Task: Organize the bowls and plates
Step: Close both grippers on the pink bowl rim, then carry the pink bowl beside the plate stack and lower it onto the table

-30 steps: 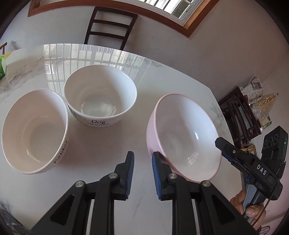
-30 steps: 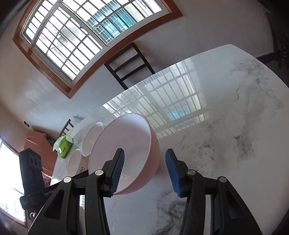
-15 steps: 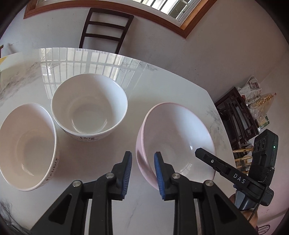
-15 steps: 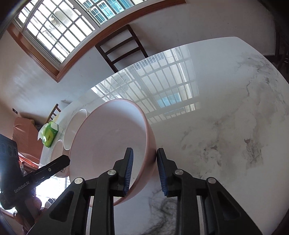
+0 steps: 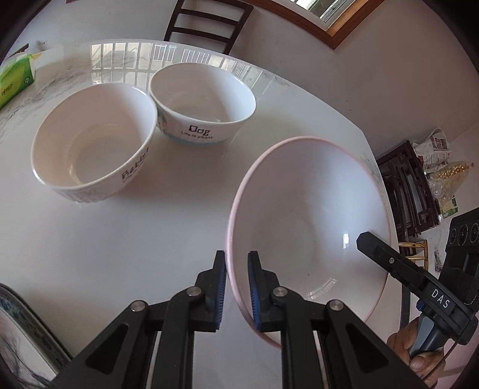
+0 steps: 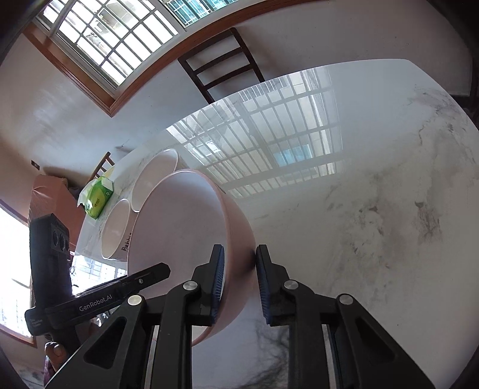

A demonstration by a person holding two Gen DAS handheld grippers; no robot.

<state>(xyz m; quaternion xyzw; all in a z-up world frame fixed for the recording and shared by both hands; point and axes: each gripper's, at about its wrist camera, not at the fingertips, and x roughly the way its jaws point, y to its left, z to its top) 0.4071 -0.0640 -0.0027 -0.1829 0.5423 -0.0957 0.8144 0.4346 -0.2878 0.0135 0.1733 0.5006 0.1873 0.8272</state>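
Observation:
A large pink bowl (image 5: 308, 227) hangs tilted over the marble table (image 5: 119, 245) with a gripper on each side. My left gripper (image 5: 236, 257) straddles its near-left rim, jaws closing, pads on the wall. My right gripper (image 6: 239, 251) clamps the opposite rim, jaws also closing, one pad inside the pink bowl (image 6: 185, 227) and one outside. Its black finger shows in the left wrist view at the bowl's right edge. Two white bowls stand side by side on the table beyond: one lettered "Dog" (image 5: 203, 98), one lettered "Rabbit" (image 5: 92, 143).
A green tissue pack (image 5: 15, 77) lies at the table's far left. A dark chair (image 5: 206, 24) stands behind the table under the window. A patterned plate's rim (image 5: 27, 338) shows at the lower left. Dark wooden furniture (image 5: 410, 191) stands past the table's right edge.
The right gripper's jaws went from wide to closed on the pink bowl's rim. The left gripper slid onto the opposite rim. The bowl has tipped up and fills more of both views.

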